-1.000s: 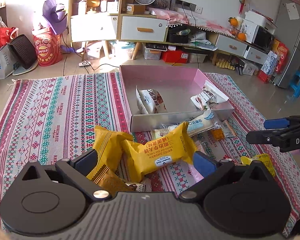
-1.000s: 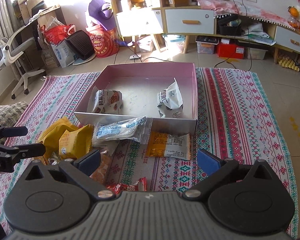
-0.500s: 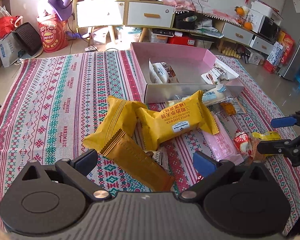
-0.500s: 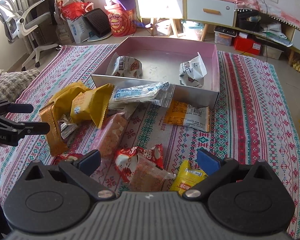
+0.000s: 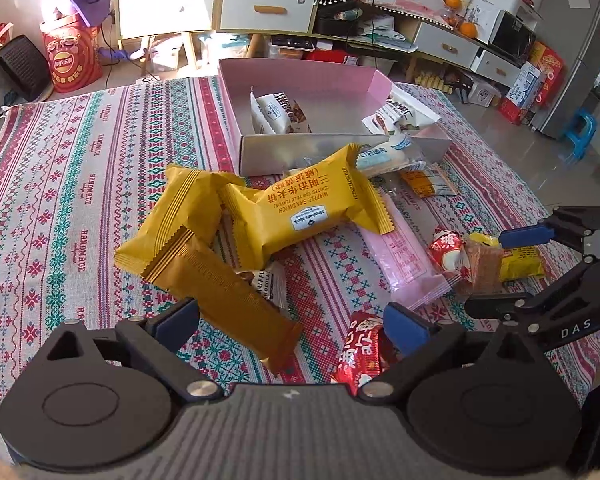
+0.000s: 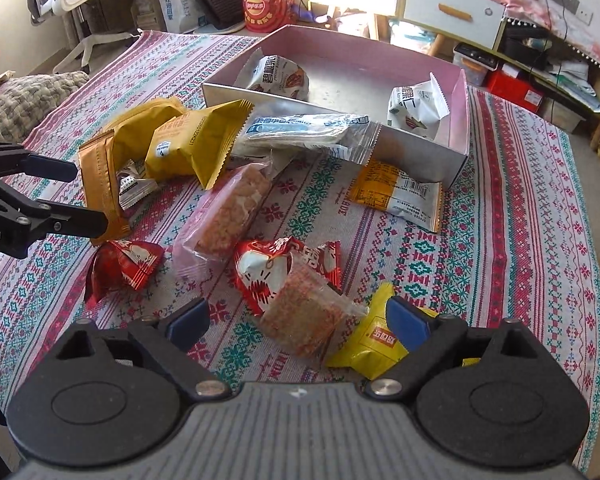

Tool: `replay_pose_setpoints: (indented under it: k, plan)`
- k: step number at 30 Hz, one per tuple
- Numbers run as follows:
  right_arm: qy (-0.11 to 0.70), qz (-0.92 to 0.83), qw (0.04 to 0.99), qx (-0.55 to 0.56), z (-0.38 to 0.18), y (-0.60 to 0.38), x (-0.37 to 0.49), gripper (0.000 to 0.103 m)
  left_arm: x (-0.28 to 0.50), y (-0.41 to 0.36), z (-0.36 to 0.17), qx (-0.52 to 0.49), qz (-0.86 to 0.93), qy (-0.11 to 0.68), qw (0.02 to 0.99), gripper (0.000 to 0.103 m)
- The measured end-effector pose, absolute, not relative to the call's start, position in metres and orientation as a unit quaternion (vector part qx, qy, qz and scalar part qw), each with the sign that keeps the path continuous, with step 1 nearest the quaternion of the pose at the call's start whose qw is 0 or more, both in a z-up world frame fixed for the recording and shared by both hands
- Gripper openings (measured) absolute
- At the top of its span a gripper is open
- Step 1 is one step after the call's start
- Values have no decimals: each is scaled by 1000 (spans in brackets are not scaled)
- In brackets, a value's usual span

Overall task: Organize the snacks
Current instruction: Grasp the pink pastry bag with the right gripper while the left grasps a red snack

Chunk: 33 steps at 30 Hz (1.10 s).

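Loose snack packets lie on a patterned cloth in front of a pink box (image 6: 458, 120) that holds two white packets (image 6: 274, 76). My left gripper (image 5: 290, 320) is open, low over the pile, with the end of a golden-brown bar packet (image 5: 228, 292) between its fingers and untouched. Beside the bar lies a yellow waffle packet (image 5: 312, 208). My right gripper (image 6: 298, 320) has its jaws closing around a clear packet of reddish-brown cake (image 6: 304, 316). The pads do not press it, and the right pad hangs over a small yellow packet (image 6: 376, 344). A red-and-white packet (image 6: 268, 268) lies just beyond.
A blue-and-white packet (image 6: 300, 132) leans on the box front, with an orange-and-white one (image 6: 396, 196) below it. A pink packet (image 5: 404, 252) and a red packet (image 5: 364, 356) lie between the grippers. Cabinets, bags and a chair stand beyond the cloth.
Both grippers have come down and tipped toward the snack pile, so the packets now sit between their fingers. The right jaws have narrowed slightly.
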State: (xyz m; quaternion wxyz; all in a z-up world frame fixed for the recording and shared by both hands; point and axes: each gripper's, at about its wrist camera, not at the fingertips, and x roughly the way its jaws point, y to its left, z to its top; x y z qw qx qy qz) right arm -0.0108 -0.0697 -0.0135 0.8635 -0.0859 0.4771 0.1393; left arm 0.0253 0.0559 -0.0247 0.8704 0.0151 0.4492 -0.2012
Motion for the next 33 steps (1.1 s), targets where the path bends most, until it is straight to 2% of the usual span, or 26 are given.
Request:
replay_pose_setpoints:
  k: [4, 10, 13, 15, 17, 22, 24, 27, 31, 33]
  plan:
    - [478, 149, 859, -105, -16, -63, -14, 86, 16, 40, -24, 32, -244, 449, 859, 98]
    - [480, 145, 857, -122, -22, -61, -13, 82, 11, 23, -38, 49, -266, 468, 841, 85]
    - [488, 137, 854, -120, -26, -63, -11, 74, 12, 19, -45, 50, -262, 475, 839, 80]
    - [493, 134, 852, -117, -28, -64, -9, 63, 12, 18, -49, 52, -257, 478, 838, 74]
    - [497, 134, 851, -105, -28, -67, -9, 60, 14, 17, -51, 49, -253, 482, 838, 70]
    - [508, 136, 847, -75, -27, -72, -5, 60, 17, 19, -52, 42, -245, 481, 841, 63]
    - [512, 137, 846, -62, -27, -73, -3, 65, 18, 18, -54, 41, -243, 483, 840, 58]
    - [513, 136, 845, -55, -26, -73, 0, 67, 19, 16, -56, 39, -243, 484, 840, 55]
    - [517, 126, 846, -46, -26, -74, 5, 65, 19, 15, -55, 37, -245, 484, 839, 48]
    - [517, 121, 847, -40, -26, -76, 6, 61, 19, 15, -55, 37, -245, 485, 839, 45]
